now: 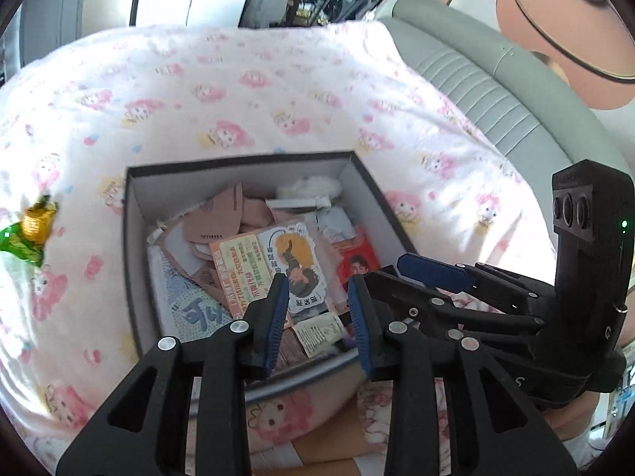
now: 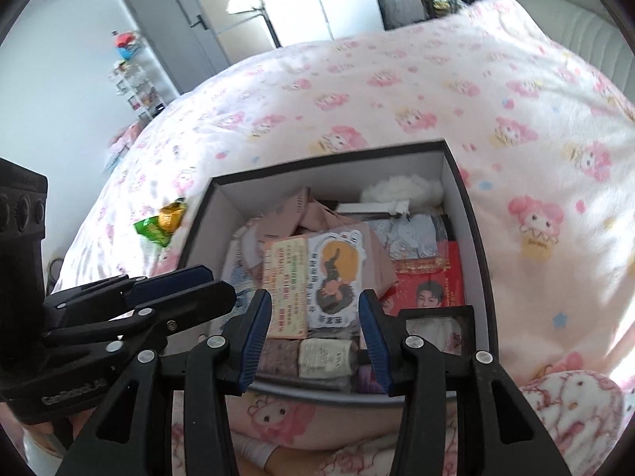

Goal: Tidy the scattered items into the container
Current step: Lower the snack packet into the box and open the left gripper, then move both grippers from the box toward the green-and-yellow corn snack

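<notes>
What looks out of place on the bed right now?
The green and gold snack wrapper lies alone on the blanket, left of the box, while the other items are piled inside it.

Pink cartoon-print bedspread point(image 2: 397, 91); grey padded headboard point(image 1: 496, 91); grey door point(image 2: 166, 20).

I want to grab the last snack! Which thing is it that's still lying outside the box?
Find the dark box on the pink cartoon-print blanket. Just past its left wall lies a small crinkly packet. It is shiny green and gold, the only loose thing on the blanket there.
</notes>
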`<move>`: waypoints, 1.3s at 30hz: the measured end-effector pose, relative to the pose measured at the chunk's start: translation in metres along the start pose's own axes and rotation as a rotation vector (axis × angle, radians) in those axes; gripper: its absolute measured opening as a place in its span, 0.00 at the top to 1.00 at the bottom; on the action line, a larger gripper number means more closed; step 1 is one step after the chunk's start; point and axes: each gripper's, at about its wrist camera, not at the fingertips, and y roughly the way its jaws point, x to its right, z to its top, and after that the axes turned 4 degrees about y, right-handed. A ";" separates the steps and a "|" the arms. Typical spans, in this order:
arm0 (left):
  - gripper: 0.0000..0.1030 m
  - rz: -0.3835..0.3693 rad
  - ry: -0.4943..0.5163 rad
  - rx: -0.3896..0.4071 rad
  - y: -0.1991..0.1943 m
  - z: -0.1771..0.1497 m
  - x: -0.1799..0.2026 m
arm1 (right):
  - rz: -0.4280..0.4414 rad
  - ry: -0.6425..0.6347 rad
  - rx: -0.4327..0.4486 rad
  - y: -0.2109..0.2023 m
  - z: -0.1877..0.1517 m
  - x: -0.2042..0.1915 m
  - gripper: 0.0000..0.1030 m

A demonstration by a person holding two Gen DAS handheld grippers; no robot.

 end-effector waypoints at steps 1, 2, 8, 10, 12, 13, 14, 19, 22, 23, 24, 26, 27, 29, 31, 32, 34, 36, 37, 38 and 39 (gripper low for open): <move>0.70 0.002 0.003 0.011 -0.009 -0.001 0.003 | 0.000 -0.012 0.015 -0.008 -0.001 -0.005 0.60; 0.70 0.002 0.005 0.019 -0.010 0.000 0.005 | 0.002 -0.022 0.028 -0.013 -0.001 -0.009 0.60; 0.69 0.011 0.008 0.060 -0.041 -0.008 0.008 | 0.011 -0.081 0.075 -0.035 -0.005 -0.032 0.60; 0.68 0.016 0.001 0.071 -0.050 -0.013 0.005 | 0.018 -0.103 0.079 -0.038 -0.007 -0.040 0.60; 0.66 0.028 -0.008 0.076 -0.056 -0.016 0.002 | 0.027 -0.124 0.082 -0.040 -0.009 -0.048 0.60; 0.65 0.039 -0.009 0.080 -0.060 -0.018 0.000 | 0.031 -0.135 0.084 -0.041 -0.010 -0.052 0.60; 0.65 0.048 -0.012 0.082 -0.063 -0.021 -0.002 | 0.035 -0.144 0.083 -0.040 -0.010 -0.056 0.60; 0.65 0.081 -0.040 0.097 -0.084 -0.033 -0.016 | 0.082 -0.185 0.073 -0.036 -0.014 -0.079 0.60; 0.64 0.115 -0.056 0.101 -0.098 -0.042 -0.028 | 0.114 -0.223 0.074 -0.033 -0.019 -0.098 0.60; 0.63 0.132 -0.064 0.104 -0.103 -0.046 -0.032 | 0.129 -0.233 0.070 -0.031 -0.020 -0.104 0.60; 0.63 0.151 -0.074 0.109 -0.109 -0.051 -0.038 | 0.153 -0.247 0.060 -0.027 -0.022 -0.112 0.60; 0.62 0.186 -0.098 0.117 -0.119 -0.058 -0.049 | 0.186 -0.270 0.045 -0.022 -0.024 -0.125 0.60; 0.62 0.200 -0.108 0.122 -0.123 -0.062 -0.054 | 0.202 -0.289 0.033 -0.018 -0.025 -0.136 0.60; 0.62 0.232 -0.139 0.134 -0.133 -0.070 -0.069 | 0.222 -0.318 0.022 -0.013 -0.027 -0.152 0.60; 0.62 0.274 -0.172 0.142 -0.142 -0.079 -0.084 | 0.248 -0.343 0.016 -0.007 -0.029 -0.171 0.60; 0.62 0.285 -0.183 0.147 -0.145 -0.082 -0.089 | 0.264 -0.354 0.010 -0.004 -0.030 -0.180 0.60; 0.62 0.309 -0.217 0.159 -0.153 -0.090 -0.103 | 0.290 -0.373 -0.006 0.004 -0.031 -0.195 0.60; 0.62 0.331 -0.243 0.168 -0.159 -0.096 -0.115 | 0.307 -0.394 -0.025 0.013 -0.031 -0.211 0.60; 0.62 0.341 -0.252 0.171 -0.161 -0.098 -0.121 | 0.312 -0.399 -0.031 0.017 -0.031 -0.218 0.60; 0.62 0.349 -0.261 0.173 -0.163 -0.101 -0.126 | 0.316 -0.402 -0.035 0.020 -0.031 -0.223 0.60; 0.62 0.360 -0.274 0.174 -0.165 -0.103 -0.133 | 0.322 -0.404 -0.041 0.023 -0.030 -0.229 0.60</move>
